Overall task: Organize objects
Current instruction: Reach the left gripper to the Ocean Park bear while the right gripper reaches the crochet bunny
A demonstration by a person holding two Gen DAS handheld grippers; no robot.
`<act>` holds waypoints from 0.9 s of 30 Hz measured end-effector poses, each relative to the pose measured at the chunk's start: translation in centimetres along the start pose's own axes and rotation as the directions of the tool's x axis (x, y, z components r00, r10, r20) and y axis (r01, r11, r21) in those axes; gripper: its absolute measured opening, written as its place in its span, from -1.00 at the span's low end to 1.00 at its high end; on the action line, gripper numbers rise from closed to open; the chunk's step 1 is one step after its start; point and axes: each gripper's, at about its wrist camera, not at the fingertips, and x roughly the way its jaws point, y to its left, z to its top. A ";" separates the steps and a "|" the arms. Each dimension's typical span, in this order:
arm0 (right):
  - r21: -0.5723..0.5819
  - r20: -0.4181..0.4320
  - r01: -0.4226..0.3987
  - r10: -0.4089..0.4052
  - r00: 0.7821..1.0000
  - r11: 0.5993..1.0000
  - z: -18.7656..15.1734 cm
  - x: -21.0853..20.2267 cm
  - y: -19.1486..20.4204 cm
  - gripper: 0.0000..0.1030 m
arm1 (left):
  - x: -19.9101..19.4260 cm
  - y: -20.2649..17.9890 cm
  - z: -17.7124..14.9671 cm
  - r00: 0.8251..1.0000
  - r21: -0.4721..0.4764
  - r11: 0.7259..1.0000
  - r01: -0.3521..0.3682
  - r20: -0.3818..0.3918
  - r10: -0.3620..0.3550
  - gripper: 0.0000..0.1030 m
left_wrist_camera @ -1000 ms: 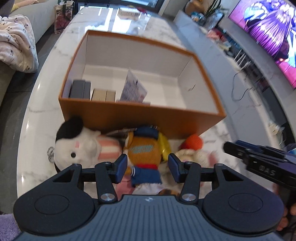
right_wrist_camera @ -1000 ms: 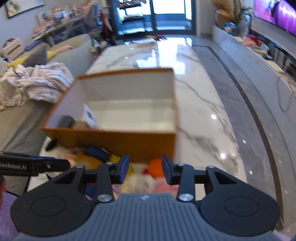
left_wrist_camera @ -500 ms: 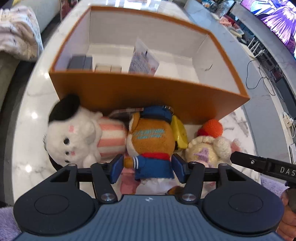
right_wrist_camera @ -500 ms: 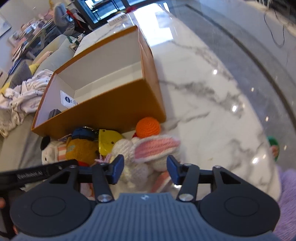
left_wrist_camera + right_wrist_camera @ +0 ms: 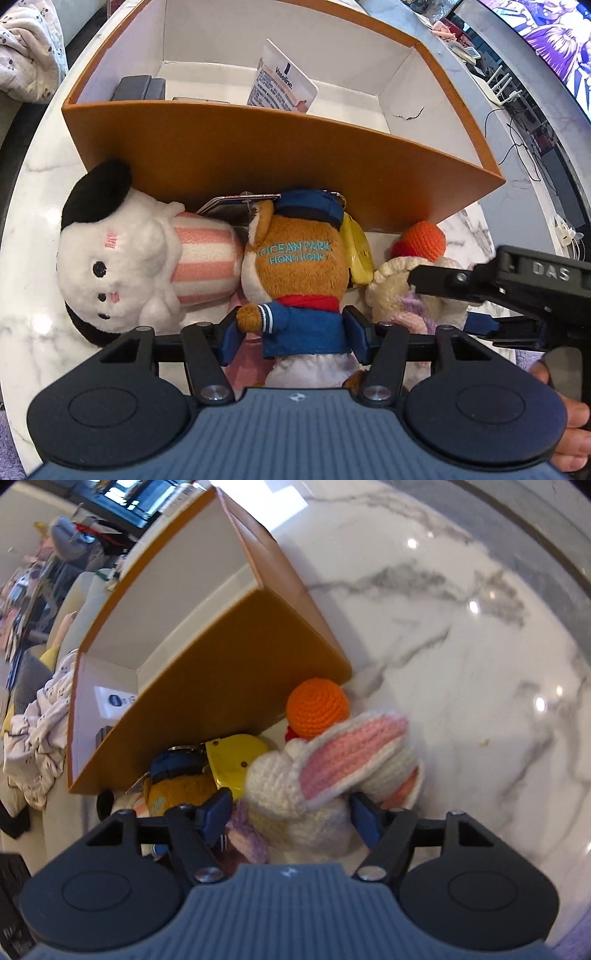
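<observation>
An orange box [image 5: 258,155] stands on the marble table; it also shows in the right wrist view [image 5: 221,672]. Plush toys lie against its near wall. My left gripper [image 5: 293,334] is open, its jaws around the blue-jacketed body of a brown bear [image 5: 295,266] marked Ocean Park. My right gripper [image 5: 291,812] is open, its jaws around a white crocheted bunny [image 5: 314,775] with pink ears; the bunny also shows in the left wrist view [image 5: 399,291]. A white doll [image 5: 122,266] with a black ear lies left of the bear.
An orange crocheted ball [image 5: 317,705] and a yellow toy [image 5: 232,757] lie between the bunny and the box. Inside the box are a Vaseline card [image 5: 280,83] and dark small boxes [image 5: 138,88]. A sofa with a blanket [image 5: 26,51] is at the left. Bare marble [image 5: 480,664] lies to the right.
Both grippers have moved down and forward onto the toys. The left jaws now straddle the bear and the right jaws straddle the bunny.
</observation>
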 end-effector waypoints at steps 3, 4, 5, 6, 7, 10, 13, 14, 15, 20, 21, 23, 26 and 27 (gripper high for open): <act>0.004 0.027 0.017 -0.017 0.999 1.000 -0.1 0.2 0.3 0.41 | 0.0 0.0 -0.2 1.000 -0.001 1.000 0.006 -0.003 -0.006 0.25; 0.004 0.035 0.022 -0.022 0.999 1.000 -0.1 0.2 0.4 0.40 | 0.1 0.0 -0.3 1.000 -0.002 1.000 0.007 -0.003 -0.007 0.25; -0.003 0.041 0.035 -0.034 0.999 0.999 -0.1 0.4 0.5 0.33 | 0.1 0.0 -0.3 1.000 -0.001 1.000 0.006 -0.003 -0.006 0.24; -0.011 0.044 0.045 -0.045 0.998 0.999 -0.2 0.5 0.6 0.32 | 0.0 0.0 -0.5 1.000 0.001 1.000 0.005 -0.003 -0.005 0.24; -0.016 0.050 0.043 -0.042 0.998 0.999 -0.4 0.5 0.6 0.31 | -0.1 0.0 -0.5 1.000 0.003 1.000 0.003 -0.002 -0.003 0.24; -0.041 0.063 0.037 -0.034 0.997 0.999 -1.0 0.2 0.5 0.22 | -0.2 0.0 -0.8 1.000 -0.001 1.000 0.006 0.003 -0.006 0.20; -0.078 0.066 0.033 -0.027 0.997 0.996 -1.5 -0.2 0.4 0.17 | -0.5 0.1 -1.1 1.000 -0.015 1.000 0.015 0.016 -0.014 0.11; -0.087 0.068 0.034 -0.028 0.997 0.996 -1.7 -0.4 0.4 0.15 | -0.6 0.1 -1.2 1.000 -0.022 1.000 0.017 0.024 -0.017 0.06; -0.093 0.070 0.033 -0.026 0.997 0.995 -1.7 -0.8 0.1 0.14 | -0.7 0.1 -1.3 0.999 -0.025 0.999 0.020 0.030 -0.019 0.04; -0.105 0.087 0.020 -0.011 0.996 0.994 -2.4 -2.6 -0.7 0.12 | -1.6 0.4 -1.5 0.997 -0.036 0.998 0.054 0.055 -0.052 -0.21; -0.109 0.095 0.014 -0.003 0.995 0.994 -2.4 -3.1 -0.8 0.12 | -1.7 0.4 -1.5 0.997 -0.040 0.997 0.061 0.057 -0.059 -0.21; -0.122 0.109 -0.001 0.015 0.994 0.993 -2.6 -4.3 -0.8 0.12 | -1.9 0.4 -1.6 0.995 -0.051 0.996 0.074 0.068 -0.070 -0.21; -0.162 0.135 -0.019 0.041 0.990 0.987 -2.6 -6.0 -0.6 0.12 | -2.7 0.0 -1.8 0.993 -0.044 0.996 0.083 0.093 -0.079 -0.21; -0.183 0.149 -0.021 0.049 0.988 0.983 -2.8 -6.6 -0.3 0.12 | -3.0 -0.3 -1.8 0.991 -0.036 0.995 0.089 0.104 -0.085 -0.21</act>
